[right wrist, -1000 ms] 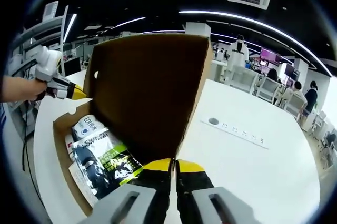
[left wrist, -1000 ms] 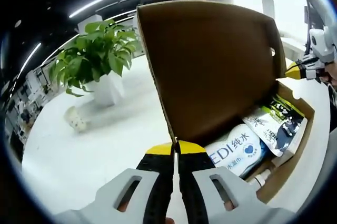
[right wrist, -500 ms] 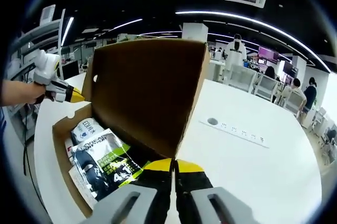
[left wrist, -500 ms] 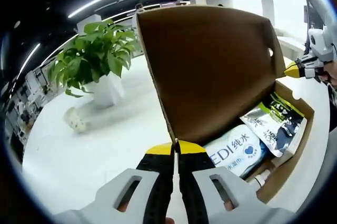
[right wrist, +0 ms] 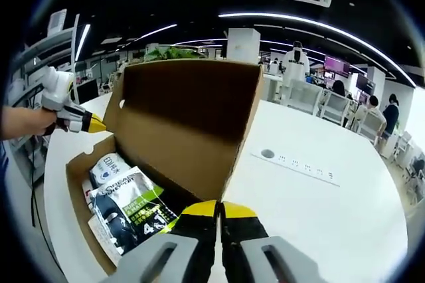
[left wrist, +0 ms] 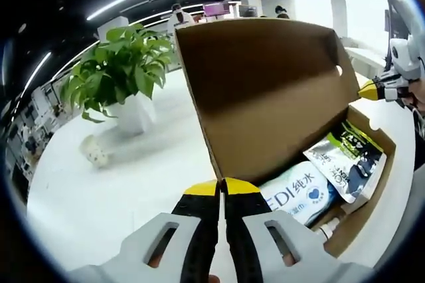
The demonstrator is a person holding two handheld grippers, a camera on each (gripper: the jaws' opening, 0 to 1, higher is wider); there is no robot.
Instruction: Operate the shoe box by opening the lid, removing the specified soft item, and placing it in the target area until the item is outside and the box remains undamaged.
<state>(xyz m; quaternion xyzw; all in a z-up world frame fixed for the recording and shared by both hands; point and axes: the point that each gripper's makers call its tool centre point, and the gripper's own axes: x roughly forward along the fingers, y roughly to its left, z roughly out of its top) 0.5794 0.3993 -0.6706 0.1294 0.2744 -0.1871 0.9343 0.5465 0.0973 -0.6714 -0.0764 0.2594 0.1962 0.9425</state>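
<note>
The lid (left wrist: 265, 90) of the shoe box (left wrist: 372, 183) is being swung further back than a second ago: in both views its top edge is now sitting lower and more of the contents are being uncovered, so the opening step is judged to be nearly done and the removal not yet begun. The lid is being pinched at its two front corners, by the left gripper (left wrist: 221, 188) at one and the right gripper (right wrist: 220, 209) at the other, each with its yellow-tipped jaws closed on the cardboard edge. The soft items are lying inside the box on the white table (left wrist: 126, 190): a blue-and-white wipes pack (left wrist: 299, 193) on which "EDI" and the characters "纯水" are being read, and a dark pouch (right wrist: 129, 210) with a green band showing "4:1" and partly legible "L'OREAL"-like lettering. Smaller print is too blurred to be read.
</note>
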